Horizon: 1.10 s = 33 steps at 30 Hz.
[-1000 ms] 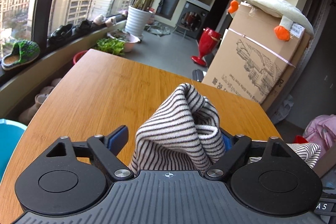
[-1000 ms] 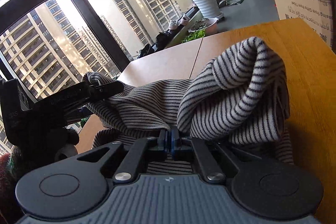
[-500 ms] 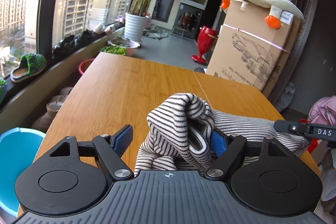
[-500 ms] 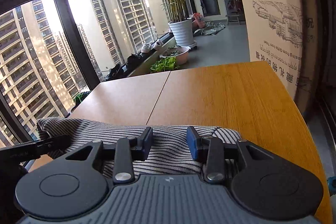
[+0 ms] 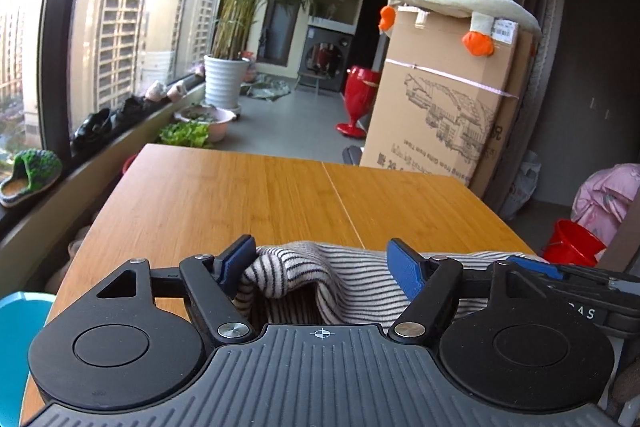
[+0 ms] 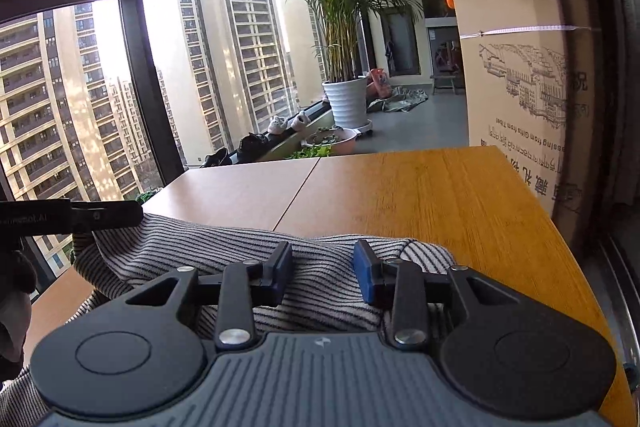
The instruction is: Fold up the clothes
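A black-and-white striped garment point(image 5: 304, 275) lies bunched at the near edge of the wooden table point(image 5: 280, 199). My left gripper point(image 5: 320, 261) is open, its blue-padded fingers apart over the cloth, which lies loose between them. In the right wrist view the same garment point(image 6: 224, 251) lies spread across the near edge of the table point(image 6: 440, 195). My right gripper point(image 6: 323, 269) is open above it, gripping nothing. The left gripper point(image 6: 100, 217) shows at the far left there, over the cloth's left end. The right gripper point(image 5: 560, 275) shows at the right in the left wrist view.
A tall cardboard box point(image 5: 448, 107) with a plush goose on top stands off the table's far right corner. A window ledge point(image 5: 100, 131) with shoes runs along the left. A blue tub point(image 5: 16, 327) sits below left, a red bucket point(image 5: 572, 243) at right.
Both grippers opened and let go of the striped garment. It dropped from a raised bunch to lie low on the table. Both grippers drew back toward the near edge.
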Each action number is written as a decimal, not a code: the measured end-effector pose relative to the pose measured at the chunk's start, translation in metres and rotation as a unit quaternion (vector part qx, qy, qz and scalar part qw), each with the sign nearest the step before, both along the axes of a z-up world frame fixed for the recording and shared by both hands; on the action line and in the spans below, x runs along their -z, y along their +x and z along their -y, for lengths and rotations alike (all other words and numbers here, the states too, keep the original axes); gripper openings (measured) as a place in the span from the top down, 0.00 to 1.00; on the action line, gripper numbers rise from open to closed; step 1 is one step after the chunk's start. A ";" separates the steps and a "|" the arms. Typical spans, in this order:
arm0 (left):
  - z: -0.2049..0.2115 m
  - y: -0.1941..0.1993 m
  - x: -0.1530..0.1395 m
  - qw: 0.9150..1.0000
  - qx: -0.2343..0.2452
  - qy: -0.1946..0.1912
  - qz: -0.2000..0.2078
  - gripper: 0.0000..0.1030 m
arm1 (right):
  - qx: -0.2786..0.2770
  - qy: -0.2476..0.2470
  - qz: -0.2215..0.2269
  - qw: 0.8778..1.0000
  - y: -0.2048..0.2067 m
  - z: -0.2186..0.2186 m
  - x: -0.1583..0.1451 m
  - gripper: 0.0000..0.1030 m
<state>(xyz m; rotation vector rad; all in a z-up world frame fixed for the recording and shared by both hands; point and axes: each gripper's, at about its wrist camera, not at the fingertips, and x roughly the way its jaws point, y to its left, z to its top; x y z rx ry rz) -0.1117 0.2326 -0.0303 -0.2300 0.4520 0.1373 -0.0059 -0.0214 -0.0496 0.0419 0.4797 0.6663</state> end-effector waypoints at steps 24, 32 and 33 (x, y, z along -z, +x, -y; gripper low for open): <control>0.009 -0.010 0.021 0.999 0.007 0.047 -0.027 0.03 | 0.009 0.024 -0.017 1.000 -0.008 0.006 0.002 0.36; 0.007 -0.011 0.021 0.999 0.007 0.041 -0.030 0.00 | -0.005 0.039 -0.018 0.999 -0.004 0.007 0.003 0.24; 0.007 -0.010 0.021 0.999 0.007 0.041 -0.031 0.00 | -0.006 0.039 -0.017 0.999 -0.004 0.007 0.003 0.24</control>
